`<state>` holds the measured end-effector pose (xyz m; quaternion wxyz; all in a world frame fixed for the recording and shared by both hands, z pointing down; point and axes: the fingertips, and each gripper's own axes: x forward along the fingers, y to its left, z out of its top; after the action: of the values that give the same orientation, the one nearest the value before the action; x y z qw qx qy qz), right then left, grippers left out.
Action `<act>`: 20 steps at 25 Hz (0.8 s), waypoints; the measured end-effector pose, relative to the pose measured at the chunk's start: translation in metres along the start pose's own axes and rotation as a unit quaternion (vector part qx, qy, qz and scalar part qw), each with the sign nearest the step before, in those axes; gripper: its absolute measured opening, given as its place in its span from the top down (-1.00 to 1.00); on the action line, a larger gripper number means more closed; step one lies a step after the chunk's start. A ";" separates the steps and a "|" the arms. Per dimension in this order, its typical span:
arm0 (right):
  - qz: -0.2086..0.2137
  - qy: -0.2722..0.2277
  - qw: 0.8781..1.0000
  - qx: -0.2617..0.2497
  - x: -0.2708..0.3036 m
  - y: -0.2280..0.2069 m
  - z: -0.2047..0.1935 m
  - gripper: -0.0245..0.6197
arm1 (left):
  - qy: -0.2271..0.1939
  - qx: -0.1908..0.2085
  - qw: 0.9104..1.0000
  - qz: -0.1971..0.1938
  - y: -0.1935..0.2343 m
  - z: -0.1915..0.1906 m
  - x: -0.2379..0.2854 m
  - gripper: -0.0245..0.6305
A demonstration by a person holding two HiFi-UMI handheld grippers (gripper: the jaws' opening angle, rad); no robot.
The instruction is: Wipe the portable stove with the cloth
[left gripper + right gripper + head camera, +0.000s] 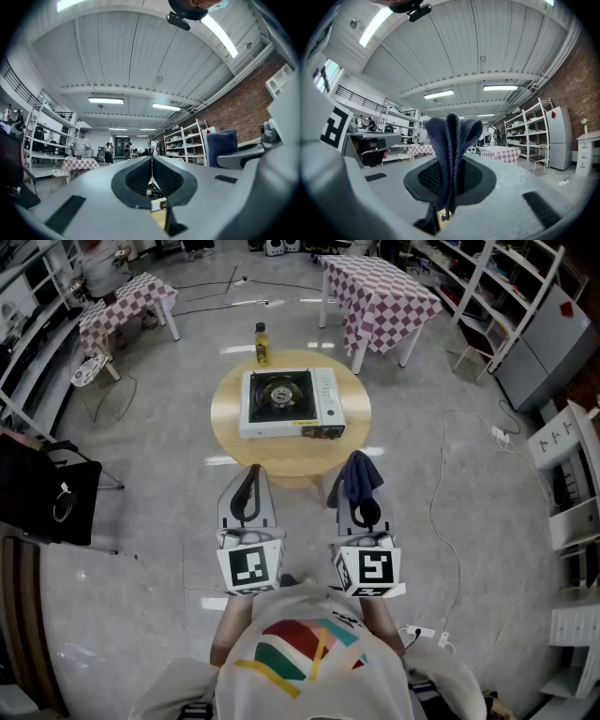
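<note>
A white portable stove (288, 403) with a black burner sits on a round wooden table (234, 441). My right gripper (357, 489) is shut on a dark blue cloth (361, 475), held just short of the table's near edge; the folded cloth (451, 150) sticks up between the jaws in the right gripper view. Beside it, my left gripper (249, 486) is shut with nothing in it, its jaws pressed together (151, 172). Both grippers point upward and away from the stove.
A yellow bottle (262, 343) stands at the table's far edge. Two checkered-cloth tables (379, 294) (123, 303) stand beyond. A black chair (47, 498) is at the left, shelving and a cabinet (572, 465) at the right, cables (442, 512) on the floor.
</note>
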<state>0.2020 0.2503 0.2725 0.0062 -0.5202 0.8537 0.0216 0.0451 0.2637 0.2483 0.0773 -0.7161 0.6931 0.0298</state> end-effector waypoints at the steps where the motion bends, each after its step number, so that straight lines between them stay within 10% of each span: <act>1: 0.002 0.000 1.000 -0.001 0.000 0.001 0.000 0.83 | 0.007 -0.002 1.000 -0.001 0.000 0.002 -0.001 0.90; 20: 0.022 0.015 1.000 0.015 0.001 -0.014 -0.012 0.83 | -0.008 0.011 1.000 0.018 0.006 0.006 0.010 0.90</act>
<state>0.2142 0.2426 0.2842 0.0011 -0.5015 0.8651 0.0008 0.0394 0.2545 0.2406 0.0897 -0.7023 0.7057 0.0290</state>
